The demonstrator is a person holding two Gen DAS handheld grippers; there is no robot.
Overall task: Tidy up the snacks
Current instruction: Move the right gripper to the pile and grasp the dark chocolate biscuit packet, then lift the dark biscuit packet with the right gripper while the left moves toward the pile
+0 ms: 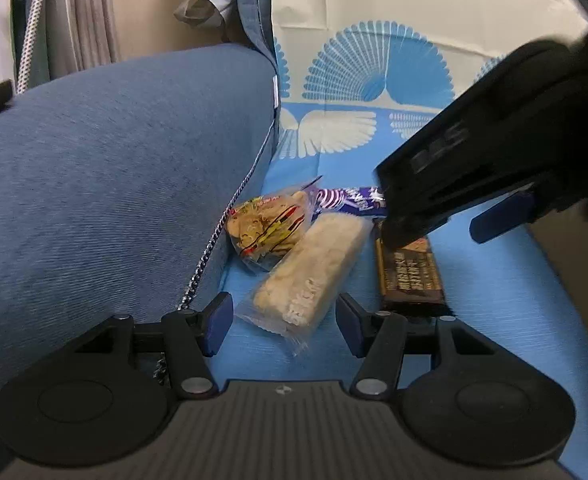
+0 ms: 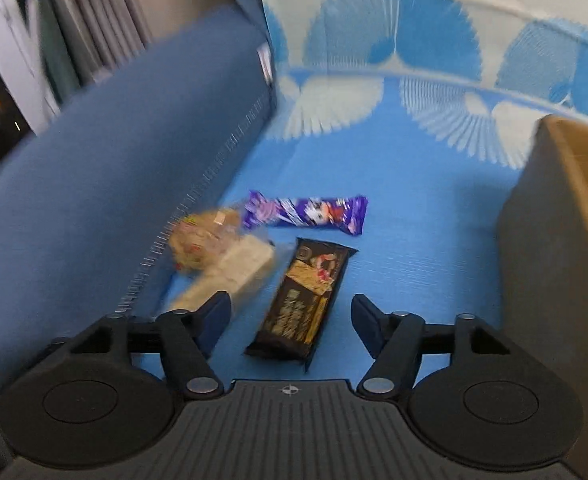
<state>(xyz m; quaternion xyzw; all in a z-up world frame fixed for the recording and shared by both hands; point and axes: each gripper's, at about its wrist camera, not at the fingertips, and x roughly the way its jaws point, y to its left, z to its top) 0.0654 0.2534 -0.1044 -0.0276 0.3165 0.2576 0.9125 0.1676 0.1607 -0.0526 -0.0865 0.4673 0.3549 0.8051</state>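
The right tongs (image 2: 288,320) stand open over a dark brown snack bar (image 2: 302,304) on the blue mat (image 2: 414,216). A purple wrapper (image 2: 306,212) lies beyond, two pale packets (image 2: 222,260) (blurred) left, a cardboard box (image 2: 554,240) right.

Both handheld grippers looked like the same kit. The left gripper (image 1: 284,322) had a black ribbed plastic body with a tiny crosshair logo in the middle, two big round discs on either side, and black linkage arms pinned with shiny silver rivets. Its fingers (image 1: 217,328) were tipped with dark blue pads. The right gripper (image 2: 290,320) was identical: same ribbed deck, same crosshair mark, same silver pivots, and blue-padded fingers (image 2: 368,324). Seen from outside it was a chunky black block with pale lettering on the side, too blurry to read.
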